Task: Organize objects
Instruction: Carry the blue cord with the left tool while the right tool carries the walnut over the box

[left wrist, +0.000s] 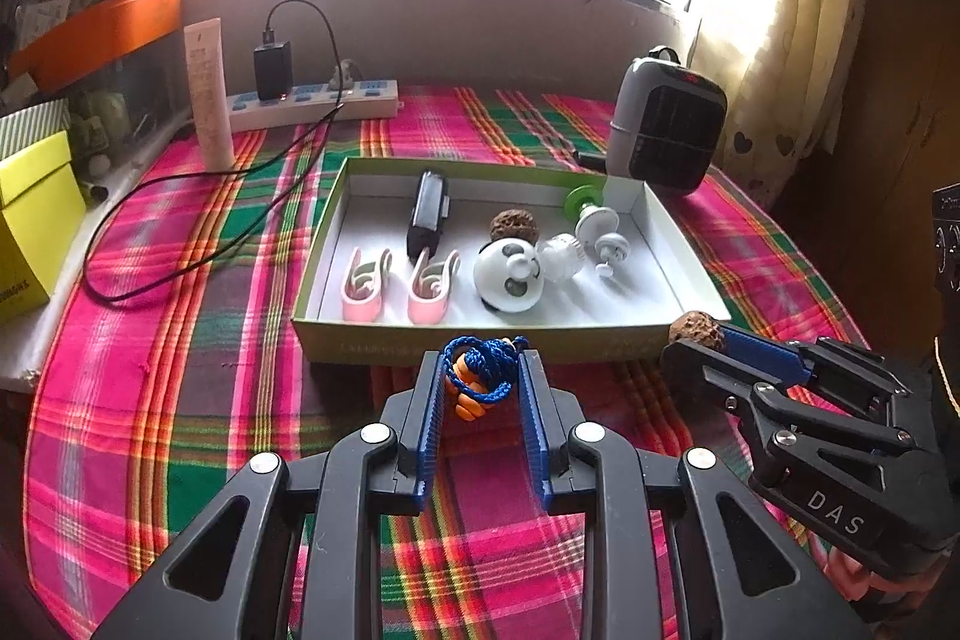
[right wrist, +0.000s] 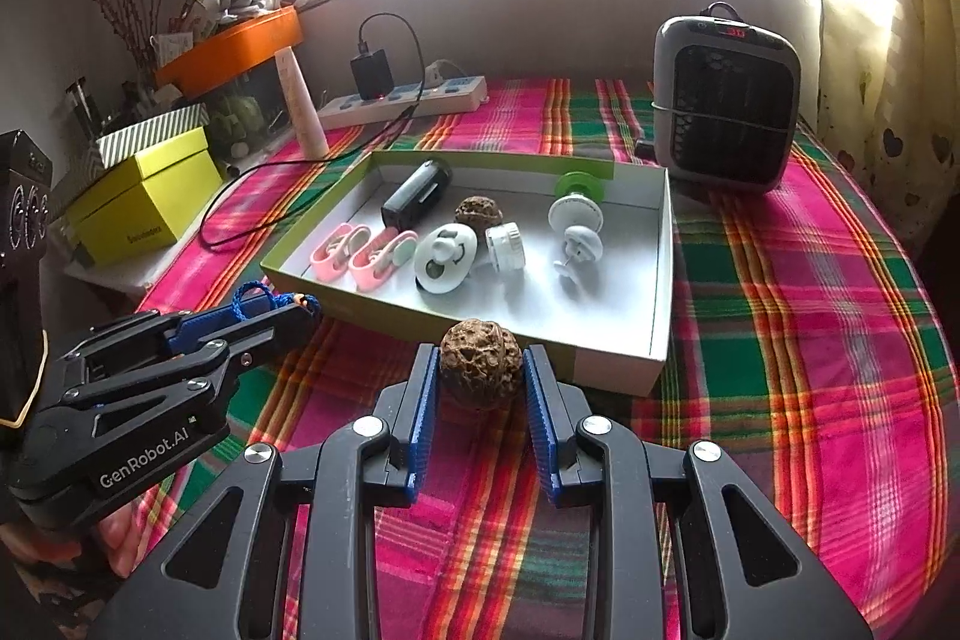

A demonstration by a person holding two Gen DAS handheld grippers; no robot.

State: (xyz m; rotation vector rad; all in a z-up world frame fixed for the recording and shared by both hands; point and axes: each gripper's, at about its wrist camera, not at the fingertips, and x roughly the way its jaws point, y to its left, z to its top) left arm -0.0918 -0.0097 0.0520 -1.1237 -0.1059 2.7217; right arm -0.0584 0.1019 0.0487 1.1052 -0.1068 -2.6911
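My left gripper (left wrist: 480, 376) is shut on an orange bead charm wrapped in blue cord (left wrist: 480, 379), held just in front of the green-rimmed box's (left wrist: 384, 343) near wall. My right gripper (right wrist: 480, 370) is shut on a wrinkled brown walnut (right wrist: 480, 363), close to the near right corner of the box (right wrist: 660, 280). Each gripper shows in the other's view: the right gripper (left wrist: 690, 340) with its walnut (left wrist: 696, 329), the left gripper (right wrist: 294, 310) with blue cord (right wrist: 252, 293) poking out. Inside the box lie two pink clips (left wrist: 396, 283), a black cylinder (left wrist: 427, 214), a second walnut (left wrist: 514, 226), a white panda ball (left wrist: 509, 277) and small white pieces (left wrist: 594, 232).
A grey heater (right wrist: 726, 100) stands behind the box on the right. At the back left are a power strip (left wrist: 312, 97) with a black charger and trailing cable (left wrist: 198, 244), an upright cream tube (left wrist: 207, 94) and a yellow box (right wrist: 144, 196). Plaid cloth (right wrist: 810, 340) covers the table.
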